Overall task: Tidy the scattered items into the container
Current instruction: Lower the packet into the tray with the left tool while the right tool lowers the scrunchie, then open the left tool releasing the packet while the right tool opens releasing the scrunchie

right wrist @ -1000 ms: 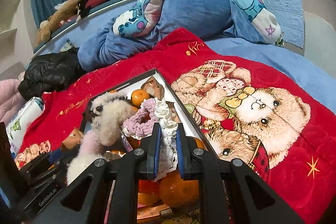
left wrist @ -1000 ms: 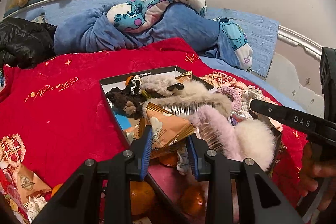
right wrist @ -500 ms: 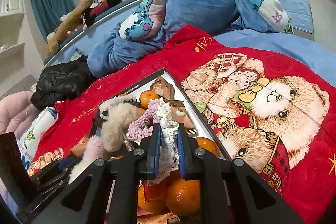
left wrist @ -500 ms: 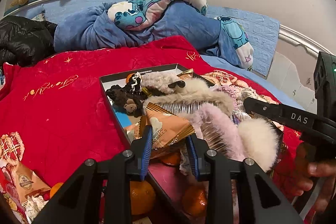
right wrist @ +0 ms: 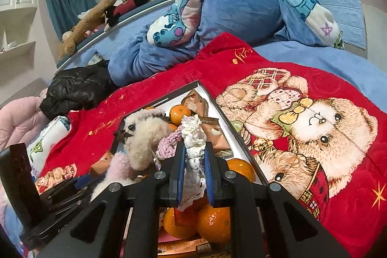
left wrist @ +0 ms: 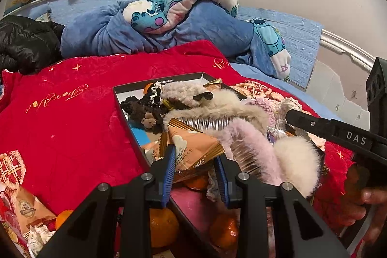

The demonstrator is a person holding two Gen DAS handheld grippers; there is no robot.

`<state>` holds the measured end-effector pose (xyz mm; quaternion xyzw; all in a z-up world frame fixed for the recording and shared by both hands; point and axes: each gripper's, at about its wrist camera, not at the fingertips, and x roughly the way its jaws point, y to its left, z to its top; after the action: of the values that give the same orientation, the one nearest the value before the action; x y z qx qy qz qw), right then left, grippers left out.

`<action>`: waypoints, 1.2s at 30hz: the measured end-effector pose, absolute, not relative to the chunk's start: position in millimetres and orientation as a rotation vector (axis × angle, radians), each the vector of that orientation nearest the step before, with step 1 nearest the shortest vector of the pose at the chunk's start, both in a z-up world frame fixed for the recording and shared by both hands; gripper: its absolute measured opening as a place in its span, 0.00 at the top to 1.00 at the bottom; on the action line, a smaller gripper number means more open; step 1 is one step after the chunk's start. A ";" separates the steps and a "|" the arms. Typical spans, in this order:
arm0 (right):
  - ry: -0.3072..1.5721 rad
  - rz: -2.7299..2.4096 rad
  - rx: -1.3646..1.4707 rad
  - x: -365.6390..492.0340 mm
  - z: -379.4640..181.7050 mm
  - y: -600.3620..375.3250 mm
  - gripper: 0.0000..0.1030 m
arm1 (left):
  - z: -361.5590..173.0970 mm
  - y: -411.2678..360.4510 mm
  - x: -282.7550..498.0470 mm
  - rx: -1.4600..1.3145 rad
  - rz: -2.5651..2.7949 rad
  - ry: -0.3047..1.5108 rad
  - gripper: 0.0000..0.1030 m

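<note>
Hanging over the near end of the box (right wrist: pixel 244 144), the right gripper (right wrist: pixel 194 162) has its blue pads pinched on a white crocheted lace piece (right wrist: pixel 193 137) — the lace stands up between the fingers, above the oranges (right wrist: pixel 212 221). The left gripper (left wrist: pixel 196 167) waits with its jaws apart, holding nothing, just over an orange snack packet (left wrist: pixel 193 149) in the same box. Fluffy hair clips (left wrist: pixel 254 137) are heaped inside; another packet (left wrist: pixel 27 209) lies out on the red blanket (left wrist: pixel 72 125).
</note>
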<state>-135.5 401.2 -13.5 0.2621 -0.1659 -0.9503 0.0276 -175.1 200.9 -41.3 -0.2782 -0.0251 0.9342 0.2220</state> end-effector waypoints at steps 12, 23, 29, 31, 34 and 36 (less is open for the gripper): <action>-0.495 -2.900 0.808 -132.8 -12.3 400.5 0.82 | -41.2 199.0 -174.8 -0.778 2.586 -0.086 0.66; -0.593 -2.892 0.695 -118.5 -5.6 409.2 0.07 | -37.4 189.7 -174.1 -0.749 2.564 -0.140 0.00; -0.700 -2.890 0.671 -111.0 -3.0 420.3 0.00 | -32.9 180.5 -173.2 -0.711 2.595 -0.179 0.00; -0.688 -2.903 0.695 -109.9 -4.4 421.5 0.00 | -31.6 178.7 -172.5 -0.701 2.602 -0.184 0.00; -0.663 -2.923 0.704 -107.2 -6.1 422.2 0.00 | -30.3 176.7 -172.3 -0.690 2.610 -0.181 0.00; -0.665 -2.928 0.699 -105.7 -5.0 423.3 0.00 | -29.8 176.6 -171.3 -0.683 2.613 -0.178 0.00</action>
<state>-105.7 423.3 -5.0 0.2266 -0.2157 -0.9494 0.0292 -171.3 176.6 -29.8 -0.2463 -0.0640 0.9427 0.2157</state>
